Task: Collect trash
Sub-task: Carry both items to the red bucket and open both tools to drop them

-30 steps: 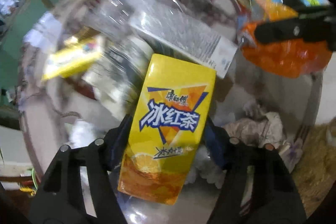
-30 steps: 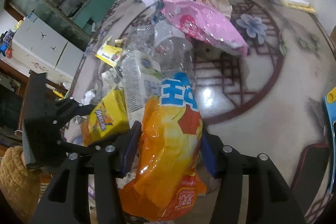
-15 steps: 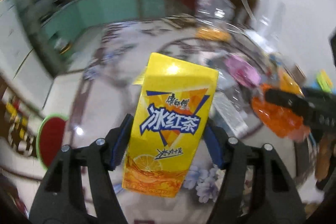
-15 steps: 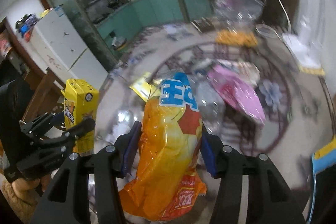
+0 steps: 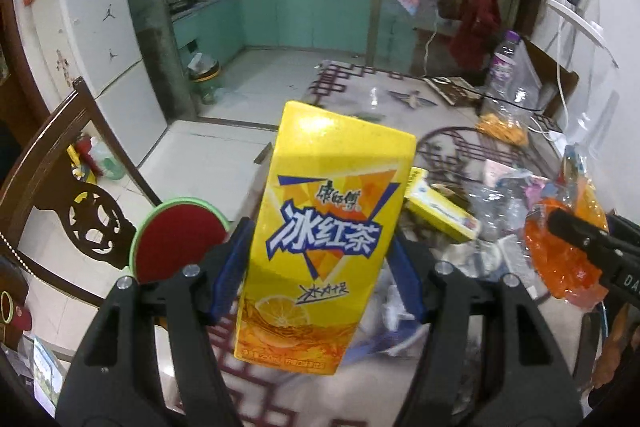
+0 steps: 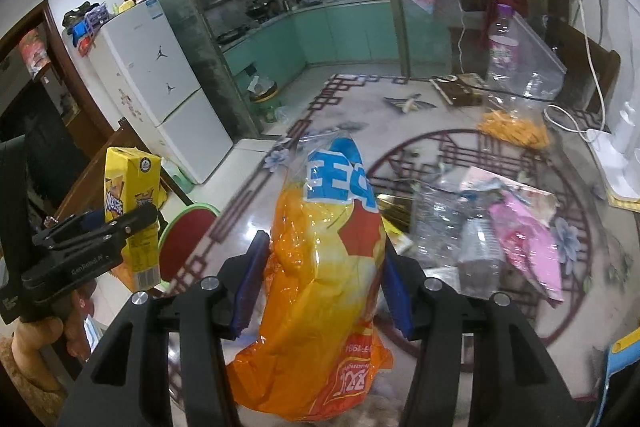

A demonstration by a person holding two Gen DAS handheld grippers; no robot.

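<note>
Desk [image 6: 460, 311]: litter remains right of centre, namely clear bottles [image 6: 456, 227] and a pink wrapper [image 6: 528, 239]. Right gripper [image 6: 322, 291] fingers clamp an orange snack bag [image 6: 320, 299]; left gripper [image 5: 320, 267] fingers pinch a yellow tea carton [image 5: 320, 239]. Both are lifted, neither binned. Early stage, judged.

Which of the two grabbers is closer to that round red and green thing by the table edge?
Left. The left gripper, holding the carton, sits just beside the red disc; the right gripper with its chip bag is farther over.
</note>
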